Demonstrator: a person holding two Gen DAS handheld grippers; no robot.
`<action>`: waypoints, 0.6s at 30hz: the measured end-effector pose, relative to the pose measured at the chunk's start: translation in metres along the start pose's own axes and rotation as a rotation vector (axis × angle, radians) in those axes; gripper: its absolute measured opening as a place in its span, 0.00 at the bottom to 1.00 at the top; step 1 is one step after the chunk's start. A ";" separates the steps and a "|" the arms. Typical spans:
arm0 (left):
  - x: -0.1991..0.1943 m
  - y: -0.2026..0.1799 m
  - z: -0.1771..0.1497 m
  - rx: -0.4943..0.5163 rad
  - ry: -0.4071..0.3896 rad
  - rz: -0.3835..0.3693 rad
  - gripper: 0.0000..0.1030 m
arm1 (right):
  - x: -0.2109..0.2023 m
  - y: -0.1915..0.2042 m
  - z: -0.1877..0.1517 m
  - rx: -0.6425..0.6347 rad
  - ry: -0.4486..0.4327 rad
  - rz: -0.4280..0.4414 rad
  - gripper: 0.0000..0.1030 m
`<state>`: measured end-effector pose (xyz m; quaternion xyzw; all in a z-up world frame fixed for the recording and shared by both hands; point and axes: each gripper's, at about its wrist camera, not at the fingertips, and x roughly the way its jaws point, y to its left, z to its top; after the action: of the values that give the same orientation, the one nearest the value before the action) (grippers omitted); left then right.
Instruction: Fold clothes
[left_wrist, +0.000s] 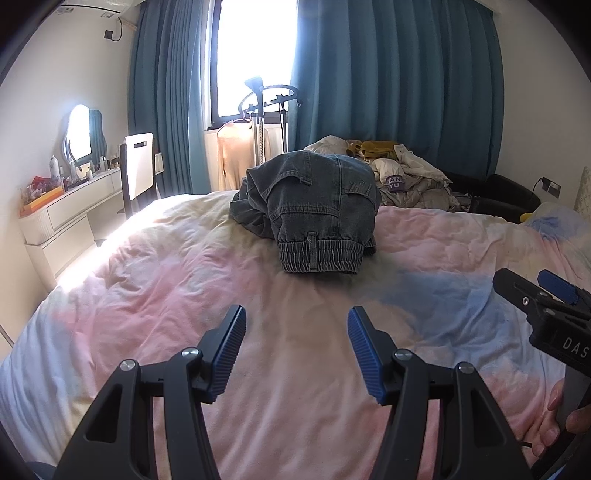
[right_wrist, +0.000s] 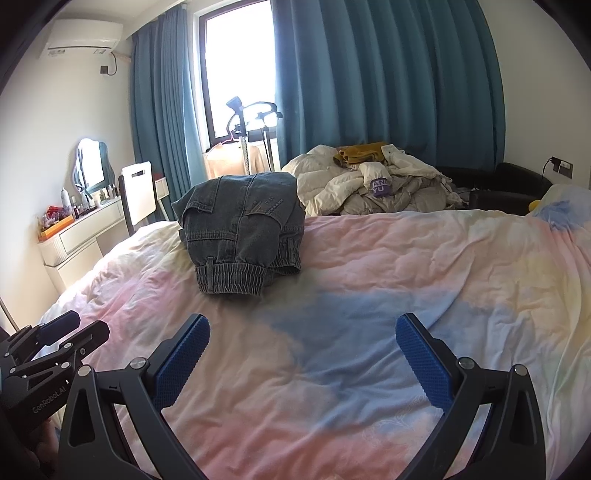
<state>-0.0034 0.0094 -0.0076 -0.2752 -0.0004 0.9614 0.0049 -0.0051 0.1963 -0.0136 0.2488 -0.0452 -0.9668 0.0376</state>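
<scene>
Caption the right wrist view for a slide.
Open right gripper hovers over a pastel duvet, folded grey denim garment ahead, left gripper beside.

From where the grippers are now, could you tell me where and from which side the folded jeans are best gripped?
Grip the elastic waistband, the edge of the folded jeans nearest the grippers, coming in low from the near side. It forms a thick ridged band lying on the bedspread, so the open left gripper could probably close across it.

left gripper (left_wrist: 295, 347): black, blue ribbed pads | right gripper (right_wrist: 303, 354): black, blue pads
</scene>
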 end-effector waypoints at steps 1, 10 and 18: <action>0.002 0.000 0.000 -0.002 0.002 -0.001 0.57 | 0.000 -0.001 0.000 0.002 0.002 -0.003 1.00; 0.051 -0.005 0.021 -0.065 0.104 -0.072 0.57 | 0.012 -0.017 -0.003 0.073 0.048 0.000 1.00; 0.127 -0.027 0.043 0.027 0.137 -0.120 0.57 | 0.037 -0.026 -0.009 0.099 0.099 0.016 1.00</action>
<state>-0.1340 0.0379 -0.0381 -0.3397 -0.0036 0.9382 0.0662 -0.0342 0.2182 -0.0413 0.2974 -0.0931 -0.9496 0.0351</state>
